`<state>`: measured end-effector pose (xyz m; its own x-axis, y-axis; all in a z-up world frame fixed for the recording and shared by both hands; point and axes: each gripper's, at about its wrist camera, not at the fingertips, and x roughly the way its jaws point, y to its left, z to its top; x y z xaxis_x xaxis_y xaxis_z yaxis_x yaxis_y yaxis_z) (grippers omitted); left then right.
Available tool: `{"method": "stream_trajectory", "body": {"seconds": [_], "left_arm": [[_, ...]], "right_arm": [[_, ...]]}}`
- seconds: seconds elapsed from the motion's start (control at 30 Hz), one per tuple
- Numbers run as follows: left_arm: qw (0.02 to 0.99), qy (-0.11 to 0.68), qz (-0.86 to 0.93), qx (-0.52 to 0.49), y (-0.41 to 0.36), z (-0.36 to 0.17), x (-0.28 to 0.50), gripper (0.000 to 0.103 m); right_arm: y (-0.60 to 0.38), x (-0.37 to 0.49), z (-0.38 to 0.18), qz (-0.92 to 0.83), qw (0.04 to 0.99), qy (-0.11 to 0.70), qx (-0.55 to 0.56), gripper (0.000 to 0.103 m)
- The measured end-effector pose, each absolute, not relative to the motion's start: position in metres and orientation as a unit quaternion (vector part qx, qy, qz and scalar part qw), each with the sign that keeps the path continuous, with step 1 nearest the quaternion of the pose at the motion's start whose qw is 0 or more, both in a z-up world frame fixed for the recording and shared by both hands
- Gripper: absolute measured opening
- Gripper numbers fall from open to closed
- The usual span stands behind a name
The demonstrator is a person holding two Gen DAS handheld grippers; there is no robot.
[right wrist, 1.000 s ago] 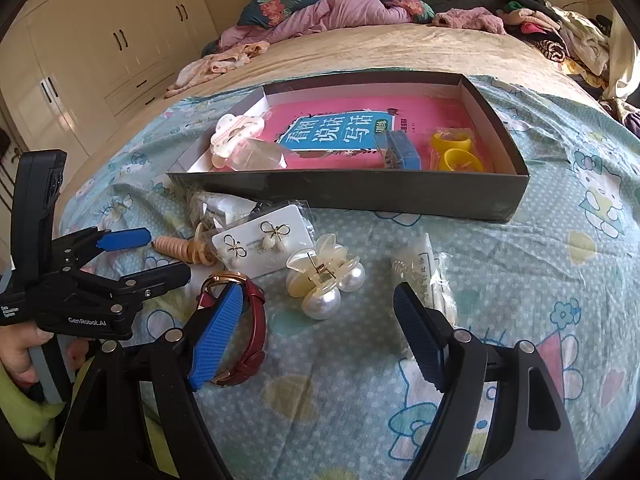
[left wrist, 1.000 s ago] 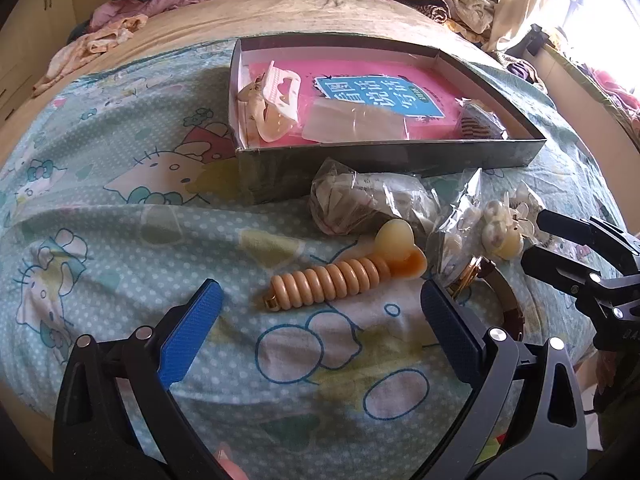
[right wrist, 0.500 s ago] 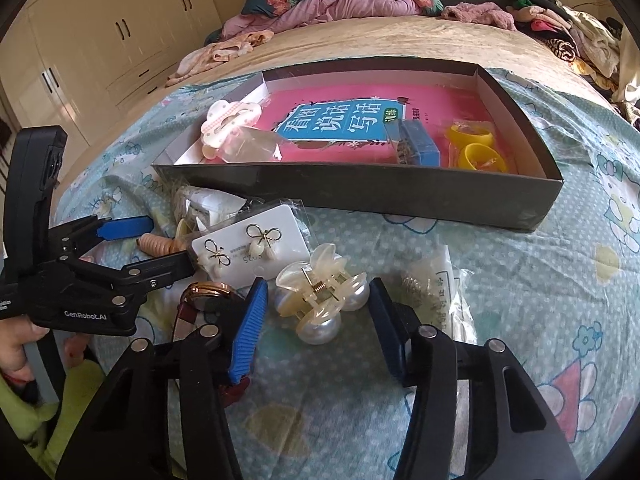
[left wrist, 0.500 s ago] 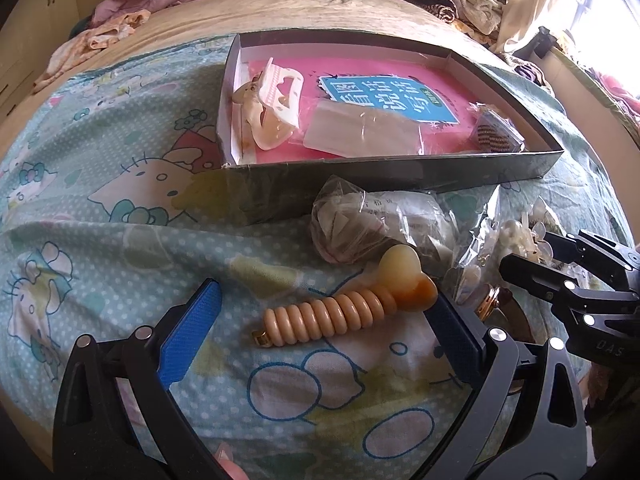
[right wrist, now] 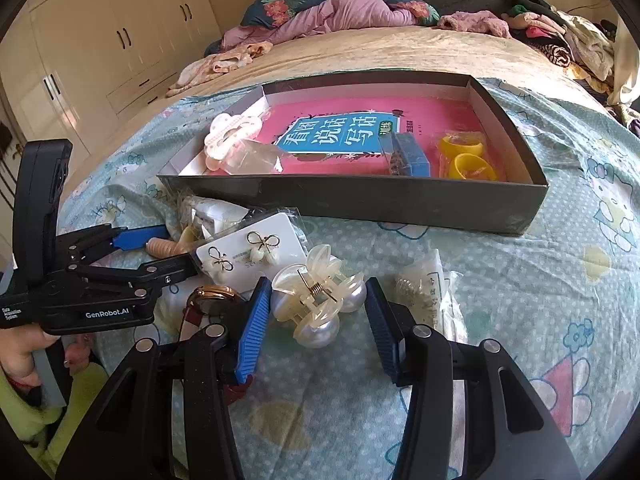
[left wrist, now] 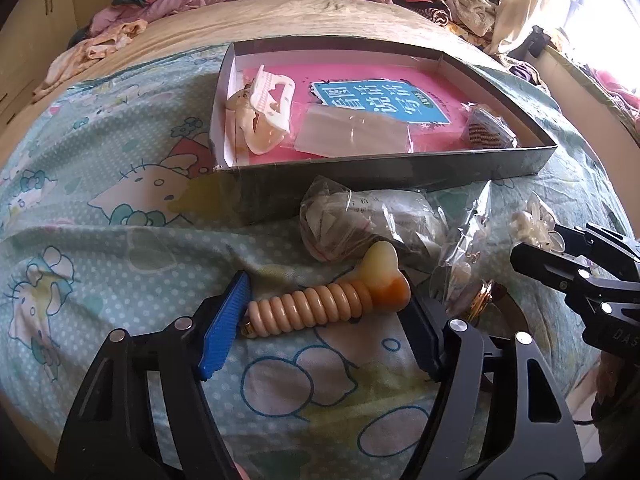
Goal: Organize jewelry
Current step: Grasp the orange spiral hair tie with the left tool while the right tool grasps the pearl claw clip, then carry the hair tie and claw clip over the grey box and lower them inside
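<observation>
Left tool (left wrist: 326, 320) jaws just closing, straddling peach ribbed hair clip (left wrist: 320, 306) on the bed; its long axis spans pad to pad (contact unclear). Right tool (right wrist: 314, 324) narrowed around pearl claw clip (right wrist: 318, 300), gaps visible. Box (right wrist: 360, 200) beyond.

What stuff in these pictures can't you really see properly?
- The watch: in the right wrist view the right gripper's blue finger covers most of its strap.
- The crumpled plastic bag: in the left wrist view its shiny wrinkles hide what is inside.
- The pink book: the small print is too tiny to read in either view.
- The peach hair clip: whether the left gripper's pads already press it.
</observation>
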<state>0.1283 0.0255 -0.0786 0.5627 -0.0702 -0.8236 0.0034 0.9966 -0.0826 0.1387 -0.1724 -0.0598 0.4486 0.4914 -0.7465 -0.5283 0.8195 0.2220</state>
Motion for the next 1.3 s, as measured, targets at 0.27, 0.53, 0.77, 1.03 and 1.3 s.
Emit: {"method": "stream_trajectory", "body": {"seconds": [0.27, 0.53, 0.77, 1.03, 1.3], "left_arm": [[0.891, 0.449, -0.036, -0.063, 0.031, -0.06, 0.109, 0.063], [0.904, 0.417, -0.027, -0.084, 0.05, -0.03, 0.095, 0.063], [0.917, 0.39, -0.016, -0.087, 0.059, -0.004, 0.101, 0.063], [0.924, 0.374, -0.013, -0.076, 0.053, 0.015, 0.123, 0.063], [0.929, 0.366, -0.02, -0.057, 0.041, 0.025, 0.148, 0.063]], "right_arm": [[-0.181, 0.129, -0.04, 0.301, 0.858, 0.416, -0.012, 0.046], [-0.182, 0.126, -0.021, 0.31, 0.866, 0.392, -0.007, 0.046], [-0.183, 0.135, -0.003, 0.316, 0.875, 0.367, -0.005, 0.046], [-0.193, 0.151, 0.015, 0.308, 0.888, 0.341, 0.004, 0.046], [-0.206, 0.165, 0.023, 0.29, 0.901, 0.323, 0.013, 0.046]]}}
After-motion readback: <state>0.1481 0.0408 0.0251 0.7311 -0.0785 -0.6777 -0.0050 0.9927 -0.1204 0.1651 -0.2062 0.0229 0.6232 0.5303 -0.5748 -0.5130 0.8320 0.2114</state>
